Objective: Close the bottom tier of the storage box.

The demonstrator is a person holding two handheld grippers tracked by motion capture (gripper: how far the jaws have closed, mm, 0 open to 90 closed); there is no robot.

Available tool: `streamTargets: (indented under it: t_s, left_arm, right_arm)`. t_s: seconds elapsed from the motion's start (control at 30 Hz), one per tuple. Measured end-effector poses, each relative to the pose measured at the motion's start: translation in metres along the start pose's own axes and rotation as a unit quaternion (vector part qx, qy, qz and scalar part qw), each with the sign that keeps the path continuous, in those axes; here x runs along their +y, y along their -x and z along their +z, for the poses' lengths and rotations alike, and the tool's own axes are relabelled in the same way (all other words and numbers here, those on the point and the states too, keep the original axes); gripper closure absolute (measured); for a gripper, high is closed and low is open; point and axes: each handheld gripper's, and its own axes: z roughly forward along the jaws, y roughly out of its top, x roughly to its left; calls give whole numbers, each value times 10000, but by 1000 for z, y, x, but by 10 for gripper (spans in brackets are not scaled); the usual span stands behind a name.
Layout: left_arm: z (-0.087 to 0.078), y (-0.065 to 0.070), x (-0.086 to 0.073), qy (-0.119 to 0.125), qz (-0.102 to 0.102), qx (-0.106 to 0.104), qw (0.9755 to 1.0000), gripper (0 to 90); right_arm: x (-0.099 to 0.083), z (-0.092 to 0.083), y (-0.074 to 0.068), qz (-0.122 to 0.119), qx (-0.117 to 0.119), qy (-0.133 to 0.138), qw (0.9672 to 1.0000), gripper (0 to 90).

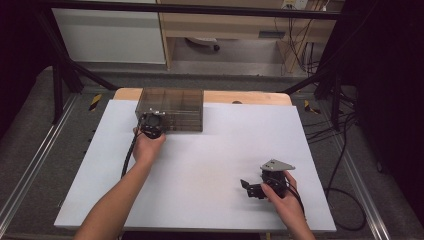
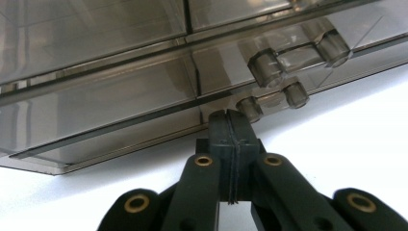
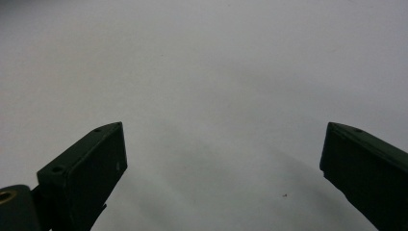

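**Left gripper closed at the front of a smoky plastic drawer box; right gripper wide open over the white board**

The left gripper has its two black jaws pressed flat together, with nothing visible between them. Its tips sit right at the lower front edge of the drawer box, a see-through, grey-tinted plastic cabinet. In the left gripper view, small clear round knobs stick out of the box front just above and beside the closed tips; whether the tips actually touch the box cannot be told. From the high view, the left gripper is at the box's front left corner, with the person's left hand behind it and a black cable trailing back along the forearm.

The drawer box stands at the far edge of the white board, which covers a wooden table.

The right gripper is well away from the box, near the board's front right part, held in the person's right hand. A grey three-cornered plate sits on top of it. In the right gripper view, its jaws stand wide apart and hold nothing, with plain white board beyond them.
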Motion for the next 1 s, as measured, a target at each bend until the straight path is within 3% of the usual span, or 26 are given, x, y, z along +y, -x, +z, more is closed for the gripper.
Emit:
streamTargets:
  t_s: [0.57, 0.87, 0.93, 1.0]
  left_arm:
    - [-3, 1, 2, 36, -28, -54, 10000, 900]
    - [-20, 7, -1, 268, 76, -74, 9996, 900]
    - [-24, 10, -4, 296, 111, -144, 9994, 831]
    - [-29, 13, -5, 401, 148, -200, 9989, 681]
  right_arm:
    - [-2, 2, 0, 30, -41, -30, 10000, 31]
    - [0, 2, -2, -12, -29, -14, 10000, 31]
    - [0, 2, -4, -23, -40, -29, 10000, 31]
    - [0, 1, -5, -37, -60, -46, 10000, 31]
